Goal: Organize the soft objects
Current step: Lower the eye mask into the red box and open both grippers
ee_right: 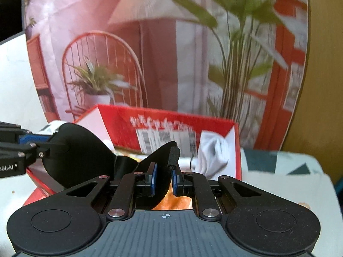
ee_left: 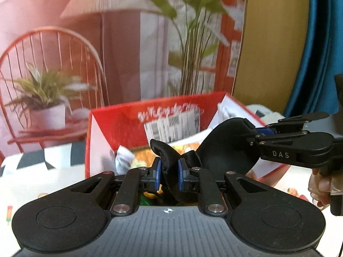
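Black eye mask (ee_left: 223,145) hangs between your two grippers above the open red box (ee_left: 120,128): your left gripper (ee_left: 169,174) has its jaws clamped on one end, your right gripper (ee_right: 164,176) clamps the other. White socks (ee_right: 212,154) sit bunched in the box against its wall, near a printed label (ee_right: 165,139). Behind the box stands a backdrop (ee_right: 150,53) picturing a chair and plants; the surface (ee_left: 32,180) carries a patterned cloth

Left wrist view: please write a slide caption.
Both grippers hold a black eye mask over the red box.
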Motion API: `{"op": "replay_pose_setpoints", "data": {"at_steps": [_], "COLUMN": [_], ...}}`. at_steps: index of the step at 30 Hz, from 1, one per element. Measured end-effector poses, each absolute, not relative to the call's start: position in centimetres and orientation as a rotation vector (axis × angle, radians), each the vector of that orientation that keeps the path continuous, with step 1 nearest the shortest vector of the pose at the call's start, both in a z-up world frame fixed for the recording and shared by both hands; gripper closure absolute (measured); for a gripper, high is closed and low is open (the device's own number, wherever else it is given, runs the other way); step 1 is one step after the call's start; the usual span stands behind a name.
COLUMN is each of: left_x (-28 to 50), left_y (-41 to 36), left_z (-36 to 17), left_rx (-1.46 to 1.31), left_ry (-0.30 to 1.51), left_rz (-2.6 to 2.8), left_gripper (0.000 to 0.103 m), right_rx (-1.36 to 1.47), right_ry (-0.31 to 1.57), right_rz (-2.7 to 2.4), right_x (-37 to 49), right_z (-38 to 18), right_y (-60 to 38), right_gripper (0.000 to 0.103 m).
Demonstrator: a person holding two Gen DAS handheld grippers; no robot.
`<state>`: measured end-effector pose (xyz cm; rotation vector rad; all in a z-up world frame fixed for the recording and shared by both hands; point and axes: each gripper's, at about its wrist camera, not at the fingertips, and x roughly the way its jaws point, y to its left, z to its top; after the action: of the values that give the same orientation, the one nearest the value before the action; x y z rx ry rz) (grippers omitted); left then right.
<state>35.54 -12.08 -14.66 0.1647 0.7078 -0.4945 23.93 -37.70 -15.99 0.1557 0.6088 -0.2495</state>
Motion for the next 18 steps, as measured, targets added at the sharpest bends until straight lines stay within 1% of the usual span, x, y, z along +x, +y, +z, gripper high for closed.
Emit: {"op": "replay_pose_setpoints", "data": {"at_steps": [16,18], "left_x": [36.6,36.6], "left_y": [-12.2,-12.1], "left_z": [-15.5,-15.5], "left_rx": [0.184,0.183], "left_ry": [0.747,0.749], "left_rz": [-0.481,-0.48], "left_gripper": [0.085,0.083], "right_rx": [0.192,0.194], "right_ry": [0.683,0.685], "right_rz": [-0.276,-0.279], "right_x": [24.4,24.3], "right_z": [-17.7,-17.7], "right_y": [-38.1,-38.1], "right_gripper": [0.09,0.09]}}
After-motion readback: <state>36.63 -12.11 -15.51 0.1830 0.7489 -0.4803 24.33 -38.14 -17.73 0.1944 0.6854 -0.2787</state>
